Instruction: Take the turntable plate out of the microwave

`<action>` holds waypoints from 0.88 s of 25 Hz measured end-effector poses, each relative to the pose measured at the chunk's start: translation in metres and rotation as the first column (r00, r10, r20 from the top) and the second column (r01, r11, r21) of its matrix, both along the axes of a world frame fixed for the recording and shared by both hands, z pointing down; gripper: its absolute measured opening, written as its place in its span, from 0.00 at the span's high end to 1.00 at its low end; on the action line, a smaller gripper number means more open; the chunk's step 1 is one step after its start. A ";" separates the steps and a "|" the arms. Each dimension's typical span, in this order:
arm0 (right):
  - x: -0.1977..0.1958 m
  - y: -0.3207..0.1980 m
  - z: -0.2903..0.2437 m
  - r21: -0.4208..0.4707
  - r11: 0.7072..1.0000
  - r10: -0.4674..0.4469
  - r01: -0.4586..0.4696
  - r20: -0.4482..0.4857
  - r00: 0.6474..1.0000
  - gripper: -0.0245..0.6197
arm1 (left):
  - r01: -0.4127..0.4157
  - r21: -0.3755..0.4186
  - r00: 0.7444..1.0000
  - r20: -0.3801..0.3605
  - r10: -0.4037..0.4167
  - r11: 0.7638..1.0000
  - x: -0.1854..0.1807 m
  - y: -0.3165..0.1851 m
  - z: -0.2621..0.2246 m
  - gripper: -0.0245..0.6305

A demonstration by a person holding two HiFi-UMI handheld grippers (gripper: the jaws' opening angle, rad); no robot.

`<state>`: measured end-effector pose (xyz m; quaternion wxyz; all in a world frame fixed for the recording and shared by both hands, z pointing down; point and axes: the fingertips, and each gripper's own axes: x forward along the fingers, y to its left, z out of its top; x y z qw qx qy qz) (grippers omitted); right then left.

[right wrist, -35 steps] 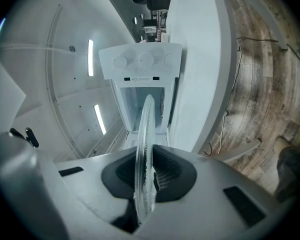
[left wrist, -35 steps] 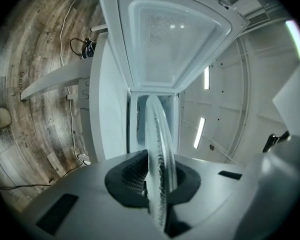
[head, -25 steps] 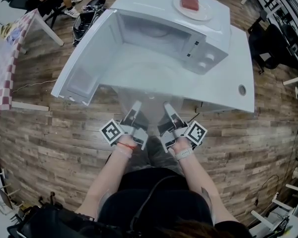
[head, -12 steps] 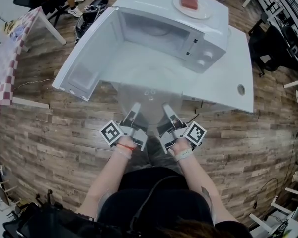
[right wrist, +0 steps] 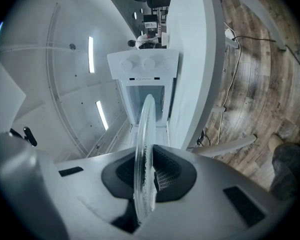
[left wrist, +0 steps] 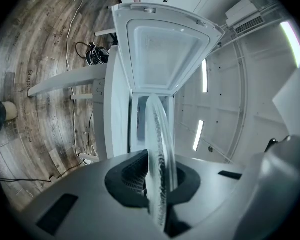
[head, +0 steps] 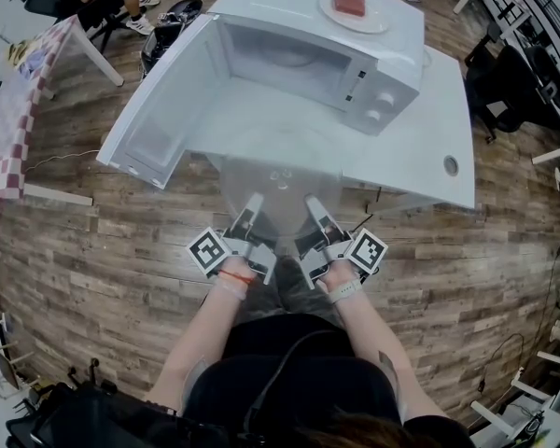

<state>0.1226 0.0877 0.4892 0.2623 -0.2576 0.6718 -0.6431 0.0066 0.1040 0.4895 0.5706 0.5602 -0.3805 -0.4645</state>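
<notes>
- Plate [head: 280, 166]: clear glass, held level in front of the open microwave [head: 355, 59], outside the cavity. It sits over the near part of the desk [head: 429, 152], with its near rim reaching past the desk edge toward the person. Cannot tell whether its underside touches the desk.
- Left gripper [head: 250, 215]: clenched on the near-left rim of the plate. The left gripper view shows the rim edge-on, pinched between the ribbed black pads [left wrist: 132, 174].
- Right gripper [head: 315, 215]: clenched on the near-right rim. The right gripper view shows the glass edge running between the jaws, pads pressed on it.
- The two grippers lie side by side, near each other, both pointing away from the person toward the microwave.
- Door [head: 163, 110]: swung fully open to the left, inner face up toward the head camera.
- Cavity: white and lit; detail of its floor is not readable.
- Dish [head: 373, 21]: white, on top of the microwave, carrying a red block [head: 349, 4].
- Floor [head: 103, 250]: wood planks under the desk.
</notes>
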 end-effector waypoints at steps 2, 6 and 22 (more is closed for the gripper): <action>0.001 0.000 0.000 0.001 1.000 0.001 -0.001 -0.001 1.000 0.90 | 0.000 -0.001 1.000 -0.002 0.000 1.000 0.001 0.000 0.000 0.92; 0.002 0.001 0.000 0.000 1.000 0.003 -0.003 -0.002 1.000 0.90 | -0.003 -0.001 1.000 -0.007 0.003 1.000 0.002 0.000 0.000 0.92; 0.001 0.000 -0.002 0.005 1.000 0.010 -0.010 0.008 1.000 0.90 | -0.009 0.003 1.000 -0.002 0.009 1.000 0.000 -0.001 -0.003 0.92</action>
